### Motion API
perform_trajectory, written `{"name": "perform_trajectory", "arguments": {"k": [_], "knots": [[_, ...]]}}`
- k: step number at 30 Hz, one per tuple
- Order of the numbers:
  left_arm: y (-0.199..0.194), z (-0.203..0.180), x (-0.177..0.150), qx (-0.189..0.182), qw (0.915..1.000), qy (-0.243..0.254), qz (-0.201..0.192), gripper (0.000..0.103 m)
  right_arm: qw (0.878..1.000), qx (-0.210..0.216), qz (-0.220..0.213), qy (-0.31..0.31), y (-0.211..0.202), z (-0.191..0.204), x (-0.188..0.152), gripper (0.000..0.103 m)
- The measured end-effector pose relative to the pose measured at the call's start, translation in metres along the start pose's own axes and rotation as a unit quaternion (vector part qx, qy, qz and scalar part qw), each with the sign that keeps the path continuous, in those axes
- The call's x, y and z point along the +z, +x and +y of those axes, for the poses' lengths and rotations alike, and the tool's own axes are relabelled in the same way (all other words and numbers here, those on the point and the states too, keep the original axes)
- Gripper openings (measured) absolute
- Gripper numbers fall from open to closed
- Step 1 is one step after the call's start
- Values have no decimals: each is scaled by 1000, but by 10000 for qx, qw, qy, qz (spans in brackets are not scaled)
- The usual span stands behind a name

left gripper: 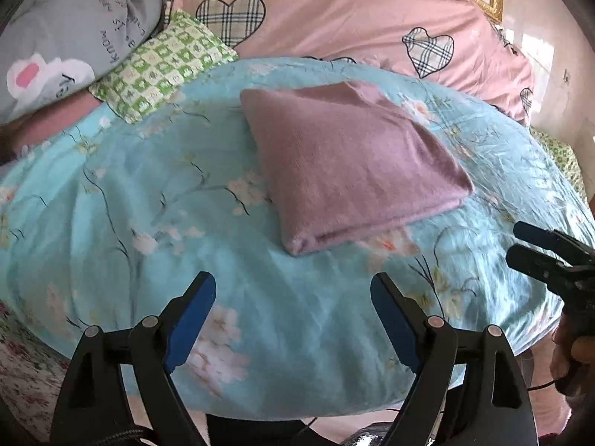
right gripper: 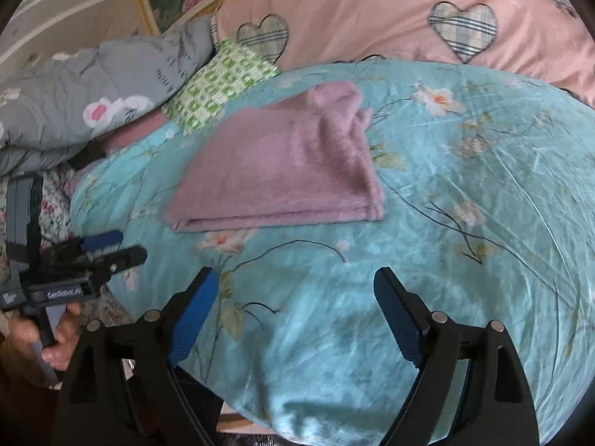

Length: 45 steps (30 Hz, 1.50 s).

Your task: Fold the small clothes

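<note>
1. A folded mauve cloth [left gripper: 349, 163] lies flat on the turquoise flowered quilt [left gripper: 148, 223], well ahead of both tools and touched by neither.
2. The left gripper [left gripper: 293, 290] hangs low over the quilt's near edge with its blue-padded fingers [left gripper: 193, 319] spread wide and nothing between them.
3. The right gripper [right gripper: 295, 286] also has its fingers spread apart, holding nothing, over bare quilt in front of the cloth.
4. Only the left view shows the cloth's near fold as a thick rounded edge, with the right gripper at the far right, its two tips close to each other from that angle.
5. Only the right view shows a loose bunched flap at the cloth's far end, and the person's left hand [right gripper: 55, 338] wrapped round the left gripper's handle.
6. Behind the quilt sit a green checked pillow [left gripper: 160, 63], a grey printed blanket [left gripper: 63, 41] and a pink duvet [left gripper: 353, 11] with plaid hearts.
7. The right view alone shows a white panelled door [right gripper: 63, 3] at upper left.
</note>
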<state>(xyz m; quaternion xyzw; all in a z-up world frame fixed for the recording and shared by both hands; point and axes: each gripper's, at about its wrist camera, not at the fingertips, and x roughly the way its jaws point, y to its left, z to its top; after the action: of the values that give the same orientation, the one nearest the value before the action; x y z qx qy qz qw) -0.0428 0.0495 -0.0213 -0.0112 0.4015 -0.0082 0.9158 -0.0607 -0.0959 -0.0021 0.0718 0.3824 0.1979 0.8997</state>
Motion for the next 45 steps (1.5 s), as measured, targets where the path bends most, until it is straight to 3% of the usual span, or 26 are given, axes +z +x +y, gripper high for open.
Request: {"name": "perform_trajectory", "arguments": {"k": [6, 12, 20, 32, 45], "knots": [[-5, 8, 27, 154, 9999, 47, -7, 90, 9989, -78, -4, -466, 0, 12, 28, 90], [-5, 5, 50, 334, 9992, 166, -132, 97, 9985, 148, -20, -523, 6, 10, 58, 97], [25, 0, 62, 421, 9984, 315, 184, 99, 9977, 206, 442, -465, 36, 1, 87, 98], [58, 11, 75, 620, 9969, 244, 413, 99, 9958, 207, 799, -393, 69, -5, 95, 98], [71, 12, 86, 931, 9943, 351, 374, 99, 9951, 243, 843, -446, 80, -5, 103, 98]]}}
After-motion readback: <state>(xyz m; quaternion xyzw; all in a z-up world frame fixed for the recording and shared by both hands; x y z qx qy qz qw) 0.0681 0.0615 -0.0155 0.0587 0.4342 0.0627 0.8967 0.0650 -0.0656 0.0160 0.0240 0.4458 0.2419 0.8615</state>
